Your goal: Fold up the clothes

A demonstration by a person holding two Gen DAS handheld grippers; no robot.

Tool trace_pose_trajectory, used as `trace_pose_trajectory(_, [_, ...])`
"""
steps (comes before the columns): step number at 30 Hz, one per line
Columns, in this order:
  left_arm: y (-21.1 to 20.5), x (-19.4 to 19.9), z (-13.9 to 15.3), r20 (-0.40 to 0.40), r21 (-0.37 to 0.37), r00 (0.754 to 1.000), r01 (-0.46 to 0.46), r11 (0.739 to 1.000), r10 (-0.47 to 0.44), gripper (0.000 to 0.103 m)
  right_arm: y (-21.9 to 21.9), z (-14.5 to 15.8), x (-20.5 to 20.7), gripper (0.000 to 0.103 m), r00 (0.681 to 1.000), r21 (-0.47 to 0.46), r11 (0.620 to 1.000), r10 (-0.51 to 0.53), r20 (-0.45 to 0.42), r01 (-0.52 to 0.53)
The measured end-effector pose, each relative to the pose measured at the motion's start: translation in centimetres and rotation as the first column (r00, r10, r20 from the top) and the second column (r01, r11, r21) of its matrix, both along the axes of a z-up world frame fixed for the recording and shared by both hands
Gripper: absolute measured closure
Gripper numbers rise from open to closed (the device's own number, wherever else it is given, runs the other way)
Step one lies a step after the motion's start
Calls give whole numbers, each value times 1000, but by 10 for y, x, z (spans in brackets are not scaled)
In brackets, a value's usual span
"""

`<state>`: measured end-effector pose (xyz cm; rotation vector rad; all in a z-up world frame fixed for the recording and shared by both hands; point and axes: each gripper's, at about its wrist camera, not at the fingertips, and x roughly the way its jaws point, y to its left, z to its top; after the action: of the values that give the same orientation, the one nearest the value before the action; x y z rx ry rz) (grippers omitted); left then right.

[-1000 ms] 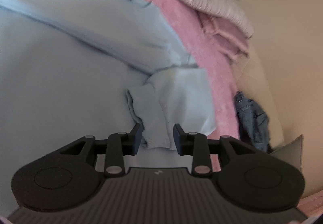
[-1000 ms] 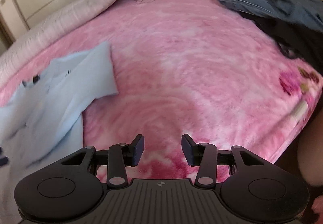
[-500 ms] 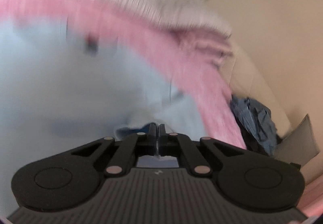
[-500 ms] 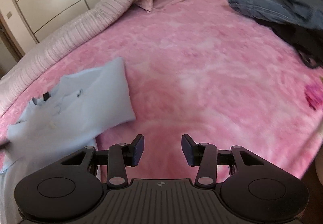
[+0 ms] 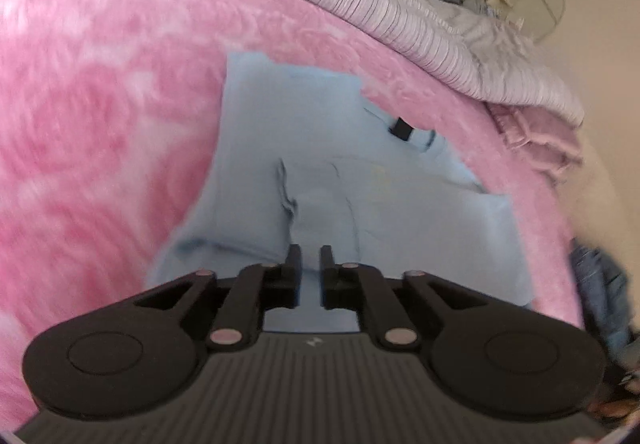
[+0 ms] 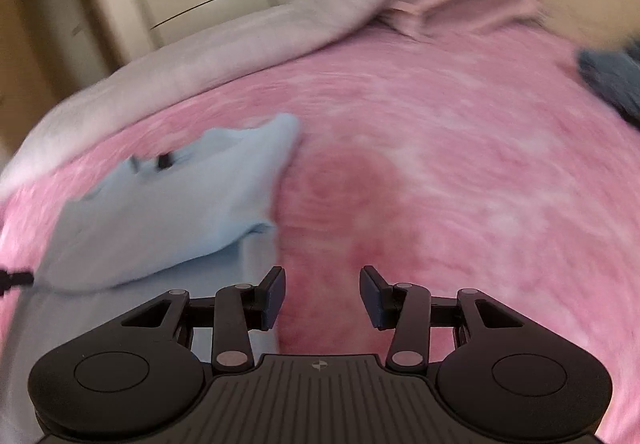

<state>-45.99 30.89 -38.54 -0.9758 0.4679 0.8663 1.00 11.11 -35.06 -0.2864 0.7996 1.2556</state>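
While my left gripper has just been opening over the blue sweater, nothing between, my right gripper gapes wide

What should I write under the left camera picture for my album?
Left hand-held gripper, jaws slightly apart, over a light blue sweater on a pink blanket.

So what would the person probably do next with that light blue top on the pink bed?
Probably reach the right gripper across to the light blue top and take its near right edge to fold it inward. Both sleeves look laid in over the body already. The left gripper has just been opening, nothing visibly pinched between its jaws, and the right one stands open over the pink blanket beside the top.
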Motion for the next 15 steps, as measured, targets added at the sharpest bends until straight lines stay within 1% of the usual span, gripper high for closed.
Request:
trace_pose_trajectory(3, [-1, -3, -6, 45, -32, 999, -25, 999, 26, 78, 18, -4, -11, 58, 995, -25, 998, 55, 78, -54])
trace_pose_trajectory(6, [1, -9, -15, 74, -66, 994, -77, 995, 81, 74, 26, -8, -20, 58, 990, -25, 996, 90, 109, -88])
trace_pose_trajectory(10, [7, -12, -30, 134, -143, 977, -145, 979, 164, 74, 30, -15, -30, 58, 979, -28, 989, 148, 138, -146])
trace_pose_trajectory(12, [13, -10, -35, 168, -161, 968, -158, 974, 185, 78, 33, -19, -35, 58, 966, -48, 983, 182, 184, -176])
trace_pose_trajectory(13, [15, -8, -37, 169, -159, 968, -158, 974, 185, 81, 36, -21, -36, 58, 958, -59, 980, 198, 208, -190])
trace_pose_trajectory(14, [16, -5, -37, 158, -151, 971, -156, 976, 179, 93, 38, -23, -38, 58, 951, -67, 977, 212, 227, -201])
trace_pose_trajectory(15, [17, -2, -33, 147, -130, 975, -147, 981, 166, 95, 39, -24, -39, 58, 944, -70, 975, 222, 245, -212])
